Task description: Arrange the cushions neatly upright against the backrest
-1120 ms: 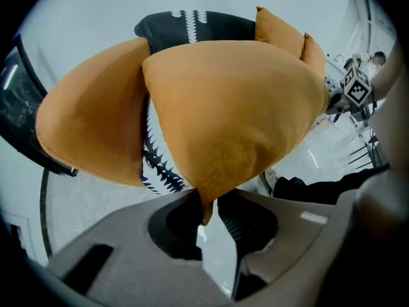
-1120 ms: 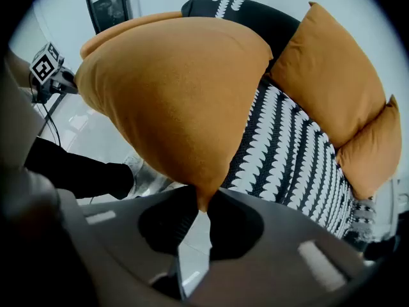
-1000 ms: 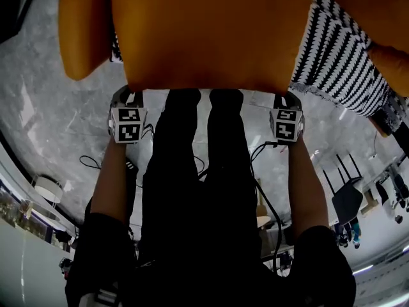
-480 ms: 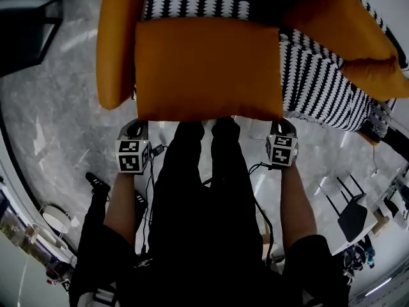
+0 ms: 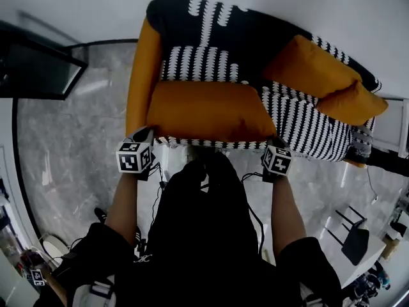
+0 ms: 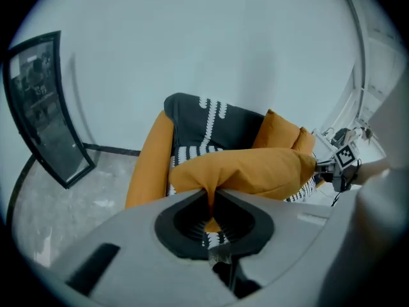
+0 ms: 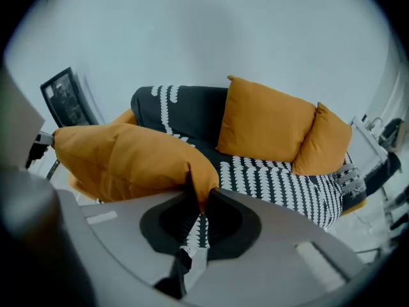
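Note:
A large orange cushion (image 5: pixel 211 110) hangs lengthwise above the front of the black-and-white patterned sofa seat (image 5: pixel 307 123). My left gripper (image 5: pixel 144 138) is shut on its near left corner, the fabric pinched between the jaws (image 6: pixel 209 203). My right gripper (image 5: pixel 275 147) is shut on the near right corner (image 7: pixel 195 197). Two more orange cushions (image 7: pixel 268 123) (image 7: pixel 323 142) lean upright against the dark backrest (image 5: pixel 211 24) at the sofa's right end. The left part of the backrest is bare.
An orange armrest (image 5: pixel 137 75) bounds the sofa's left side. A dark framed panel (image 5: pixel 35 69) leans on the wall to the left. Grey marble floor surrounds the sofa; a dark chair (image 5: pixel 351 226) and cables lie near my feet.
Both grippers rose with the cushion still pinched at its corners. The cushion went from filling the top of the head view to hanging over the seat, and the whole sofa came into view.

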